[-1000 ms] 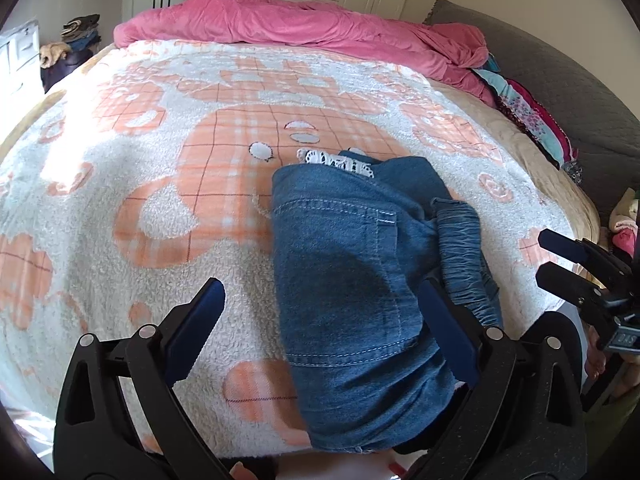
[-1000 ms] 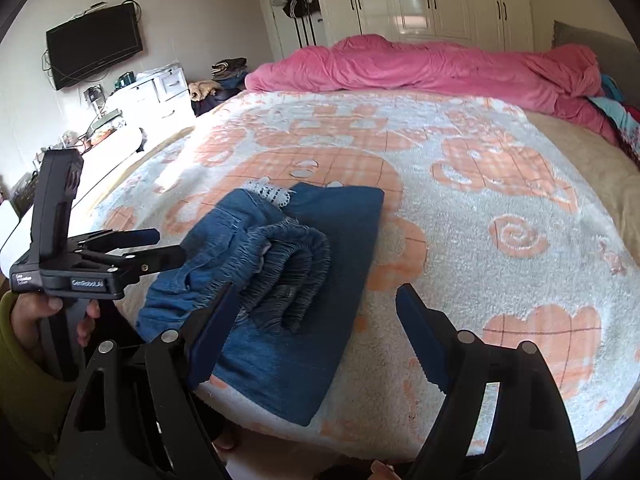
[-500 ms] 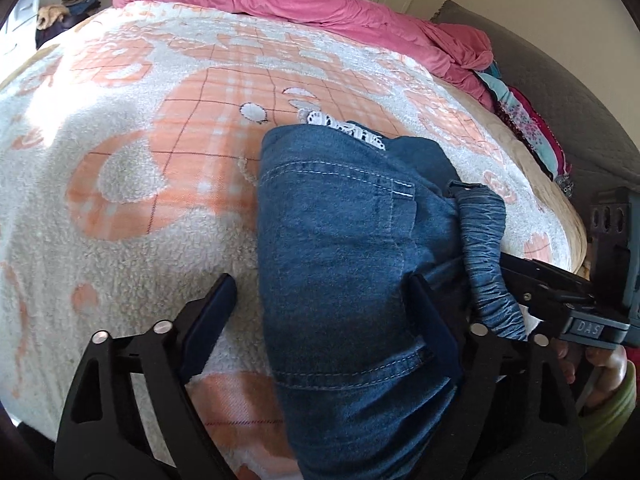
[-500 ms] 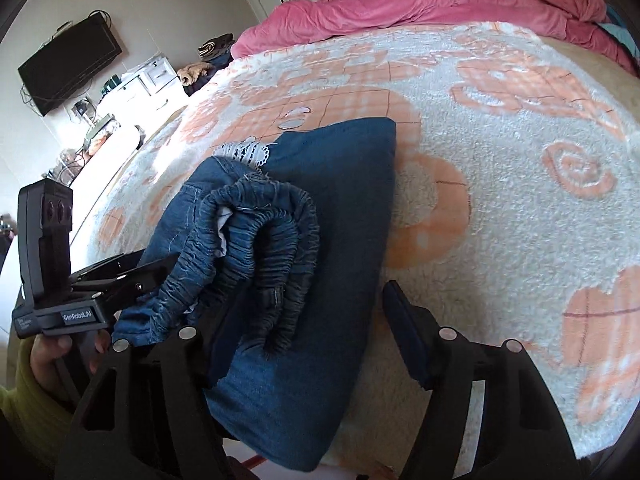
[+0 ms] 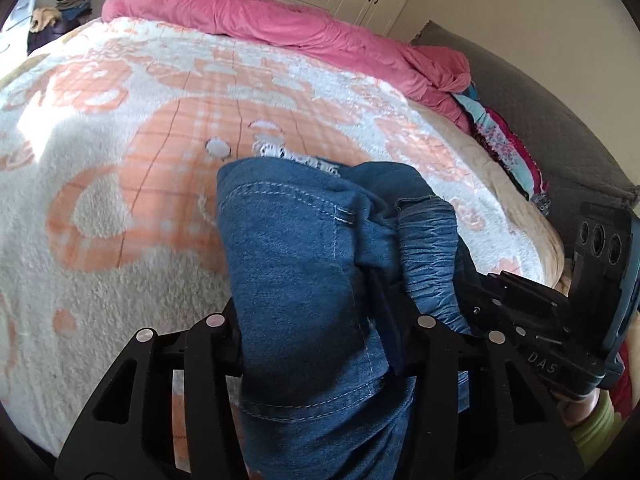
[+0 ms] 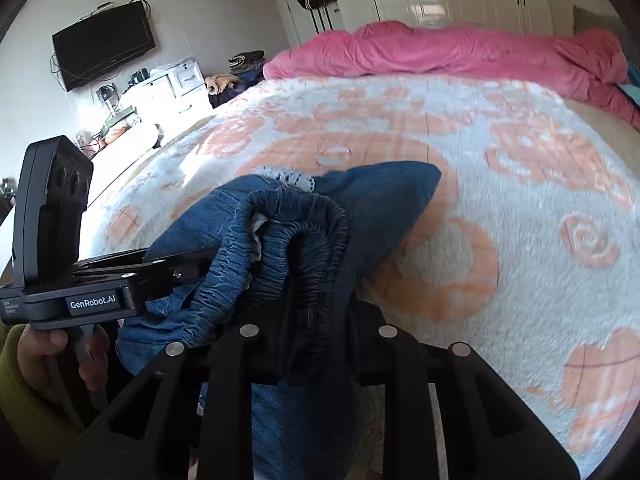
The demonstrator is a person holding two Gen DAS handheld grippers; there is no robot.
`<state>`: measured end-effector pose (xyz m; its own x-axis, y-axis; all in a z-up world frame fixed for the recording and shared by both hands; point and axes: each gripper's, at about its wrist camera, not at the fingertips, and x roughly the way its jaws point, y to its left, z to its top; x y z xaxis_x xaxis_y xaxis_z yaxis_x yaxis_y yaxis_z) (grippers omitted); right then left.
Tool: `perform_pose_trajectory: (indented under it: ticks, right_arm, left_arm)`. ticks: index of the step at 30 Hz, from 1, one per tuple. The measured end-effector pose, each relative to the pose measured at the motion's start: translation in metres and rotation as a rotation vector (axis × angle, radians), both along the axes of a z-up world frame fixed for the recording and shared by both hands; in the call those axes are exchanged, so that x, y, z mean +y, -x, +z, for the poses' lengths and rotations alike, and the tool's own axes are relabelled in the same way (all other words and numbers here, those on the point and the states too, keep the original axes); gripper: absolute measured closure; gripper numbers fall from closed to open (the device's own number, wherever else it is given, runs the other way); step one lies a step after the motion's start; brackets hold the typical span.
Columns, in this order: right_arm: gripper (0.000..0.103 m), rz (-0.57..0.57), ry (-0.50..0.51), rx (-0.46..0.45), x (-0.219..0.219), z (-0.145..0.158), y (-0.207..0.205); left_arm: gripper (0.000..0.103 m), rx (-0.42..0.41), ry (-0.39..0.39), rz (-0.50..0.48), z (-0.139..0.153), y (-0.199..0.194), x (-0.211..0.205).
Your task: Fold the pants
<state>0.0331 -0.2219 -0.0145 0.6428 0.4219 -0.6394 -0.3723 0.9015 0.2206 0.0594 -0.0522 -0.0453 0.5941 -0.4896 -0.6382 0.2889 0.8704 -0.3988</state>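
Note:
The folded blue denim pants lie at the near edge of the bed, with the gathered elastic waistband on their right side and a white lace trim at the far end. My left gripper is shut on the left part of the pants. My right gripper is shut on the bunched waistband. Each gripper shows in the other's view: the right one and the left one. The fingertips are buried in the denim.
The bed carries a white and orange fleece blanket. A pink duvet is heaped along the far side, with colourful clothes by a grey headboard. White drawers and a wall TV stand left of the bed.
Both grippers moved forward onto the pants and closed on them: the left on the denim panel, the right on the waistband. The pants are now bunched and lifted at the near edge.

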Motion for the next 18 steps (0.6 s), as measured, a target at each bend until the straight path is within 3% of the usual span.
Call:
perform_pose_trajectory:
  ticks: [9, 18]
  right_arm:
    - [0.082, 0.001, -0.006, -0.054, 0.004, 0.032, -0.048]
    - [0.081, -0.031, 0.029, -0.063, 0.008, 0.033, -0.097]
  left_arm:
    - [0.064, -0.079, -0.021, 0.020, 0.036, -0.038, 0.000]
    - [0.064, -0.087, -0.048, 0.035, 0.036, -0.081, -0.001]
